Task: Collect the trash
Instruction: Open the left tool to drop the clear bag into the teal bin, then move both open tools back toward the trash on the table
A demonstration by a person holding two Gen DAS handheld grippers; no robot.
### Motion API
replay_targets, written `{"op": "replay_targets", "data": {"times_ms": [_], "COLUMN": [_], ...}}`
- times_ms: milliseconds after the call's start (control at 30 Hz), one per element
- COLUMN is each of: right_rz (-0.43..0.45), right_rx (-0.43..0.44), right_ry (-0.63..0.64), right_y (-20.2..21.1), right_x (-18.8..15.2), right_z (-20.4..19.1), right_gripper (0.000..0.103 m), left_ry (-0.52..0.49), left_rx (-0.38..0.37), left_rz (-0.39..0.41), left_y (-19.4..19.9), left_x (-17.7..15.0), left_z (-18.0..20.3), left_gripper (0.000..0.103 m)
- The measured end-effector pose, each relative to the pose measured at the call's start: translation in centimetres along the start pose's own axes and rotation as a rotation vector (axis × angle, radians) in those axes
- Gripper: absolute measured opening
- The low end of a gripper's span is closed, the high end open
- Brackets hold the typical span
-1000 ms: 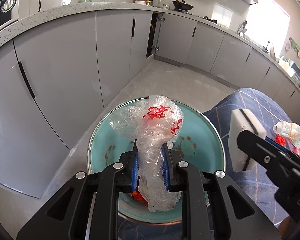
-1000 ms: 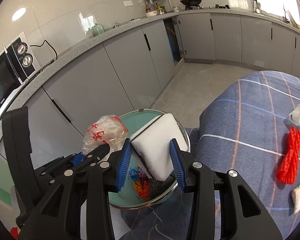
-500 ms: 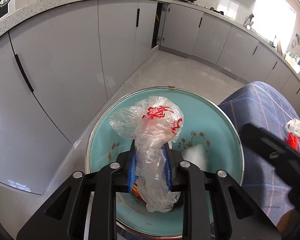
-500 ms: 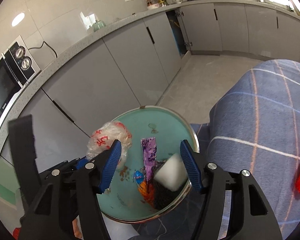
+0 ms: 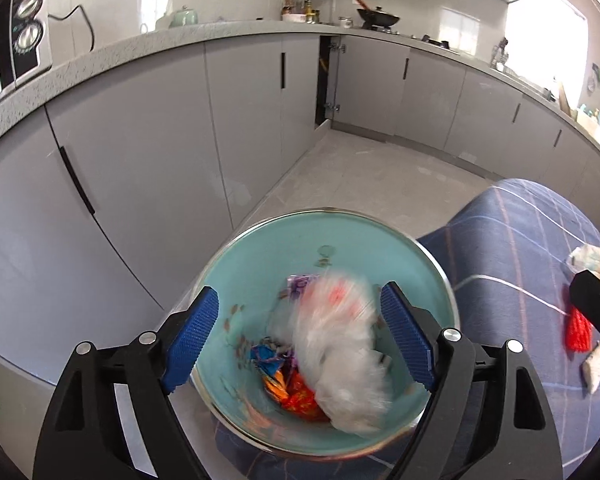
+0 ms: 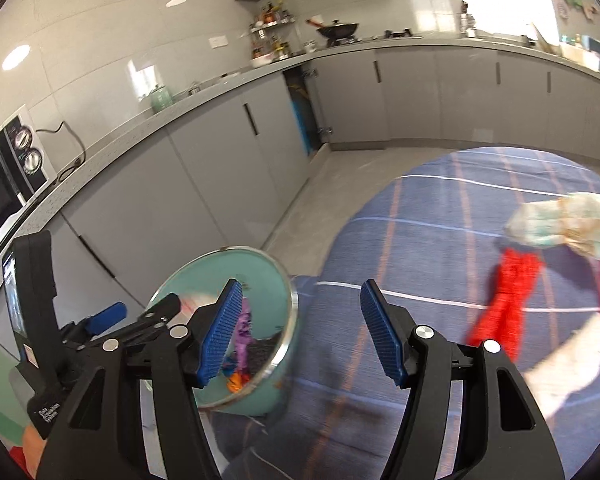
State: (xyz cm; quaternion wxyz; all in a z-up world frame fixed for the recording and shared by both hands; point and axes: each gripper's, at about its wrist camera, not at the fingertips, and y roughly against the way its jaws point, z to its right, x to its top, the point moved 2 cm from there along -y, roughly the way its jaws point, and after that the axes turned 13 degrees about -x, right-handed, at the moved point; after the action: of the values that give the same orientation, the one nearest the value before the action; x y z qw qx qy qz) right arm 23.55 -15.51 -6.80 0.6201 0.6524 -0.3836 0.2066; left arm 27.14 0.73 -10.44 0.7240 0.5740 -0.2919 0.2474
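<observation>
Plastic bag (image 5: 340, 348) in the bin (image 5: 236, 264) is motion-blurred.

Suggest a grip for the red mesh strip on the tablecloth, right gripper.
Judging from the right wrist view, take the red mesh strip across its narrow middle, coming from above with the right gripper open. It lies flat and long on the tablecloth, its top end touching the crumpled wrapper, so stay lower.

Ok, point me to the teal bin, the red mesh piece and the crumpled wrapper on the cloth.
teal bin (image 5: 260, 264): left wrist view, bare inner wall.
red mesh piece (image 6: 508, 296): right wrist view, its middle.
crumpled wrapper (image 6: 568, 224): right wrist view, its centre.
</observation>
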Motion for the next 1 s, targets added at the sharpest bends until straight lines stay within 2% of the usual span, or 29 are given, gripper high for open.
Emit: {"op": "replay_targets", "data": {"times_ms": [233,633,1000], "right_rz": [0.017,0.047,0.063], "right_rx": [-0.051,-0.118,-0.256], "right_ry": [-0.057,-0.128,-0.162], "right_y": [2.2,5.2,7.6], "right_x": [-0.9,-1.8,-4.1], "right_z": [4.7,11.1,17.0], "right_gripper": [0.068,0.070,0.069], "left_ry": [-0.054,-0.152,-0.235], "left_rx": [-0.030,-0.109,-0.174], "left_rz": [0.016,0.009,-0.016], "left_y": [1.5,3.0,3.3], "left_x": [-0.5,-1.9,-3.9], "left_z": [3.4,10.0,14.7], "left_gripper": [0.087,0.087,0.087]}}
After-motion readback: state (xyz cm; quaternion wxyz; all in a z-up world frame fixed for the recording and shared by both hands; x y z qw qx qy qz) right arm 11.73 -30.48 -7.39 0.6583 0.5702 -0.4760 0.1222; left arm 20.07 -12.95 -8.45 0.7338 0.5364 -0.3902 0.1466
